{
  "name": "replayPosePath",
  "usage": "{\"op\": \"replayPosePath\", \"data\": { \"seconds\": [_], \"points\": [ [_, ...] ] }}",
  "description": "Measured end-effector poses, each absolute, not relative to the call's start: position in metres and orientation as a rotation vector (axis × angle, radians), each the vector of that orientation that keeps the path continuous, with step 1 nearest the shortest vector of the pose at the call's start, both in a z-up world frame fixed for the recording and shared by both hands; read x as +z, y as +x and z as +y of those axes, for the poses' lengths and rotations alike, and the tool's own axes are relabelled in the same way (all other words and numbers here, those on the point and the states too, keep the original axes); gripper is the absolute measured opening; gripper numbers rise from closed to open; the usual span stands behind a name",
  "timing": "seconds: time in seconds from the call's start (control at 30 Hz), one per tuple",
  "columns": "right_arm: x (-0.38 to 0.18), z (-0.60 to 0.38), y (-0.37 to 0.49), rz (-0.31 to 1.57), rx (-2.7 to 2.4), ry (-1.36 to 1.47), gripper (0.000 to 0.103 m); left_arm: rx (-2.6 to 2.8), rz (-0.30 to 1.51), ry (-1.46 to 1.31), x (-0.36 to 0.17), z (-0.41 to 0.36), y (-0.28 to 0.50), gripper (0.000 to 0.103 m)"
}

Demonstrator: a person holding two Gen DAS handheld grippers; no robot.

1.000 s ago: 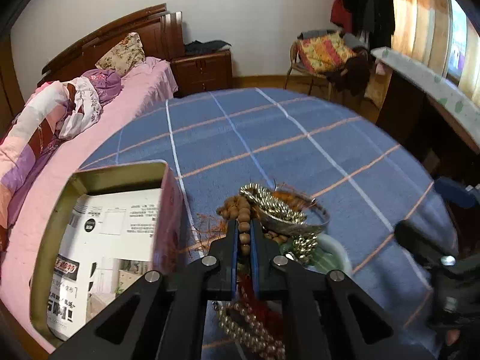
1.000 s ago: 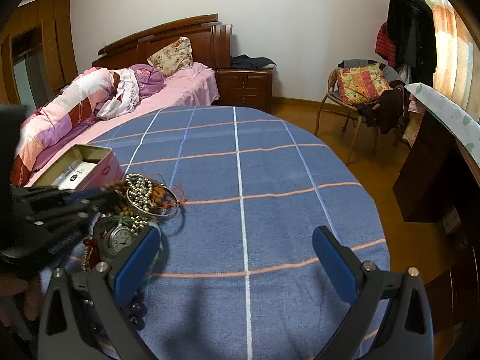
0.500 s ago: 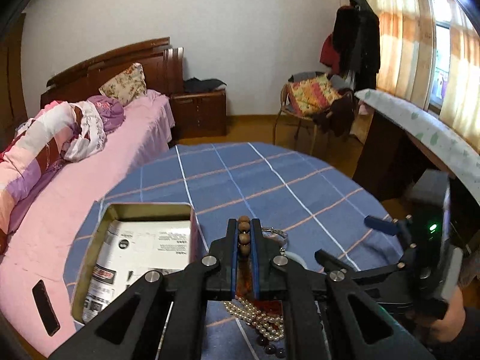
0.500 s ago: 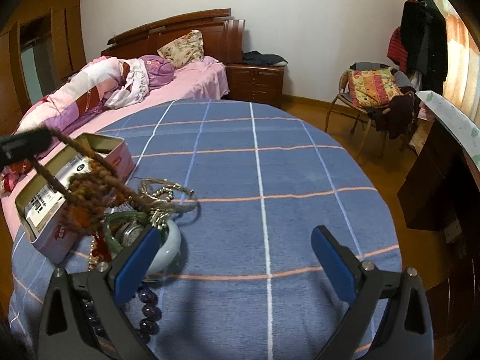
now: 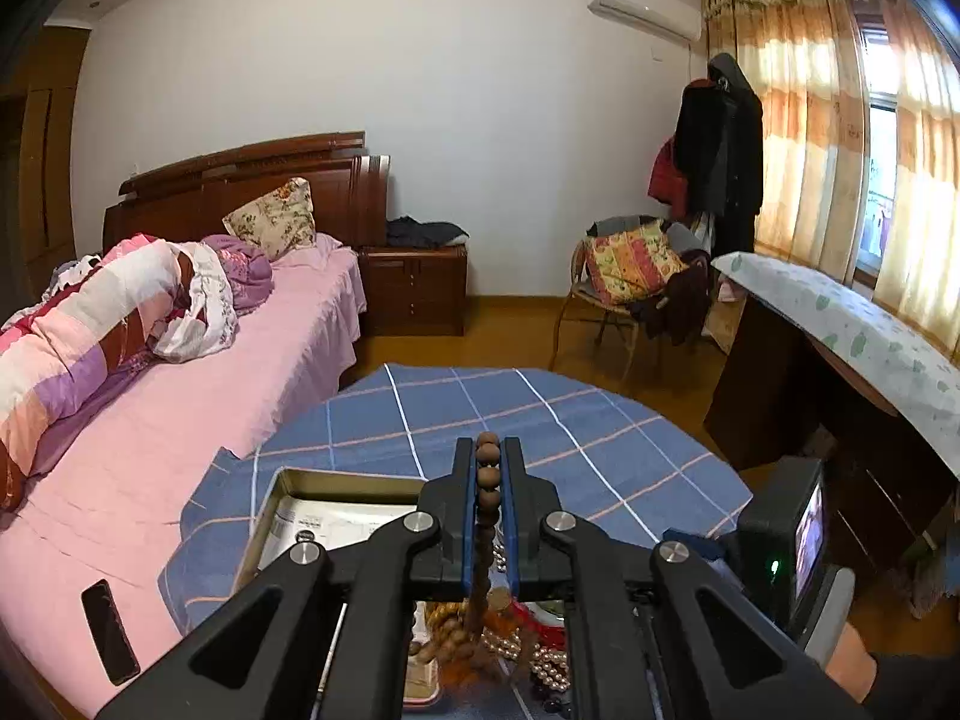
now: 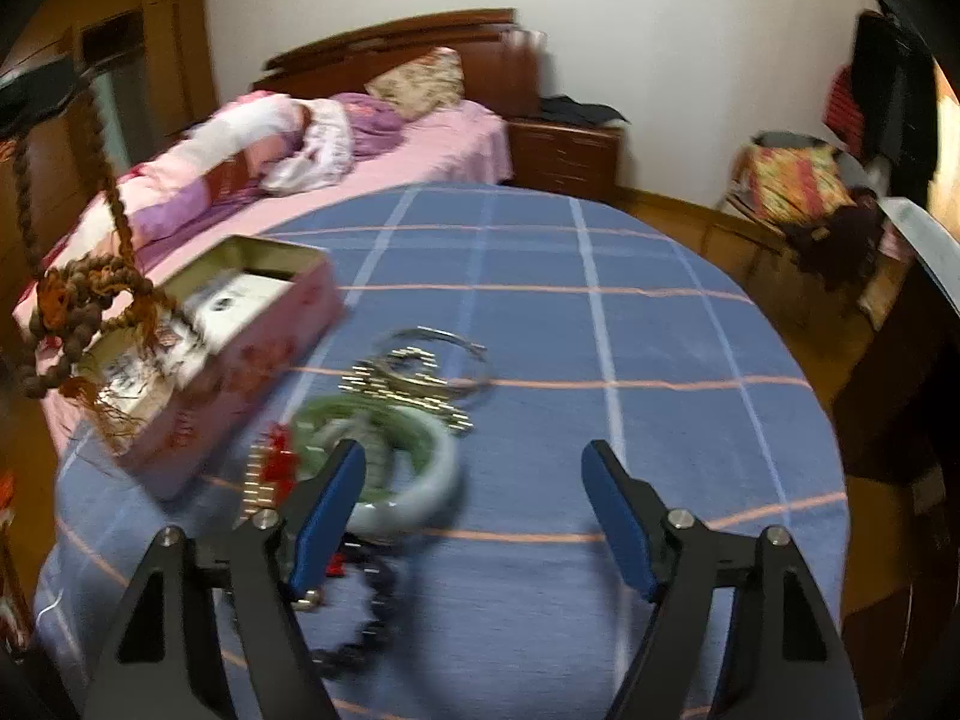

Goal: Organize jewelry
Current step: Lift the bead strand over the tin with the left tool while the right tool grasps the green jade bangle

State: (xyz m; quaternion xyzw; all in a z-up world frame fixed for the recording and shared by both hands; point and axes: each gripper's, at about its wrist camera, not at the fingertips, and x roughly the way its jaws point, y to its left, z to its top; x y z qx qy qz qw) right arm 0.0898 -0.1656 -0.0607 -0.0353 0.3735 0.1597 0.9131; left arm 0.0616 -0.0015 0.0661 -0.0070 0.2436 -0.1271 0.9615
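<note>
On the blue checked counter [image 6: 600, 276] beside the bed, our left hand-held gripper [image 5: 489, 516] pinches one limp, swinging wooden bead strand [image 6: 90, 300] above the one open tin [image 6: 240, 324], best held mid-strand, while our right hand-held gripper [image 6: 474, 510] gapes wide, empty.

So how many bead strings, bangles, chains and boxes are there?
Bead strings: 3 (brown beads, dark beads, pearls)
Bangles: 3, though blurred (silver bangle, green bangle, pale bangle)
Gold chain: 1
Tin box: 1
Total: 8
</note>
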Motion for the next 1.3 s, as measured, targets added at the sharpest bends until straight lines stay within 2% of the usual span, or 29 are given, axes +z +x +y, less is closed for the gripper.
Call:
{"op": "replayPosePath", "data": {
  "seconds": [0.1, 0.23, 0.37, 0.43, 0.67, 0.97, 1.3],
  "points": [
    [-0.058, -0.148, 0.088, 0.758, 0.381, -0.105, 0.07, -0.252, 0.476, -0.018, 0.073, 0.004, 0.058, 0.006],
    [-0.063, -0.122, 0.09, 0.759, 0.433, -0.172, 0.05, -0.239, 0.469, -0.023, 0.076, 0.012, 0.058, 0.006],
    [-0.073, -0.106, 0.098, 0.777, 0.44, -0.221, 0.04, -0.224, 0.491, -0.039, 0.068, 0.021, 0.063, 0.006],
    [-0.075, -0.102, 0.099, 0.778, 0.434, -0.248, 0.016, -0.221, 0.502, -0.054, 0.065, 0.027, 0.064, 0.006],
    [-0.049, -0.124, 0.094, 0.721, 0.446, -0.148, 0.009, -0.212, 0.498, -0.069, 0.064, 0.037, 0.064, 0.006],
    [-0.01, -0.136, 0.101, 0.66, 0.469, -0.06, 0.009, -0.2, 0.47, -0.049, 0.074, 0.043, 0.065, 0.006],
    [-0.004, -0.122, 0.113, 0.668, 0.507, -0.071, 0.009, -0.149, 0.478, -0.042, 0.073, 0.065, 0.09, 0.006]
  ]
}}
